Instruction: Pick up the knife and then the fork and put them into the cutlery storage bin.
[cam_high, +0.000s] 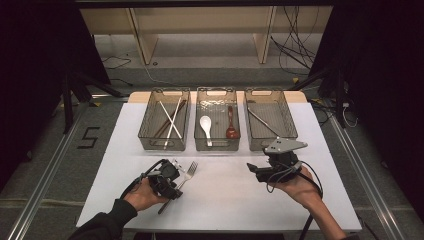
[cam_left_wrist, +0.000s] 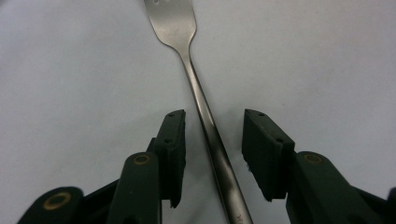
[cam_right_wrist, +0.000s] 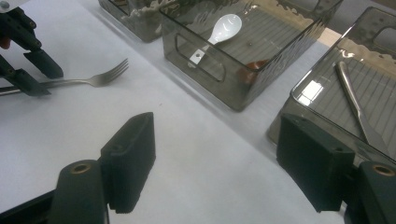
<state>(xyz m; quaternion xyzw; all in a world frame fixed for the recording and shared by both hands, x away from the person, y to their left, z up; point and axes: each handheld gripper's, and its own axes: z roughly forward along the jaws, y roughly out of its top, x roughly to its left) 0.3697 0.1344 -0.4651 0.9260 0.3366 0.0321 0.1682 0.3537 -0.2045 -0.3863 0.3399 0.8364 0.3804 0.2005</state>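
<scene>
Straddling the fork (cam_left_wrist: 205, 116) handle, left gripper (cam_left_wrist: 212, 121) fingers spread, not touching it

Brushed metal fork (cam_left_wrist: 205, 116), matt white table (cam_high: 225, 195), glossy ceramic-looking spoon (cam_right_wrist: 219, 30)

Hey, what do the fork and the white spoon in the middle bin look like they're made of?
Fork: looks like stainless steel, with a brushed grey sheen and soft reflections along the handle. White spoon: probably glazed ceramic, possibly melamine, being opaque, glossy white, with a thick soup-spoon shape.
</scene>
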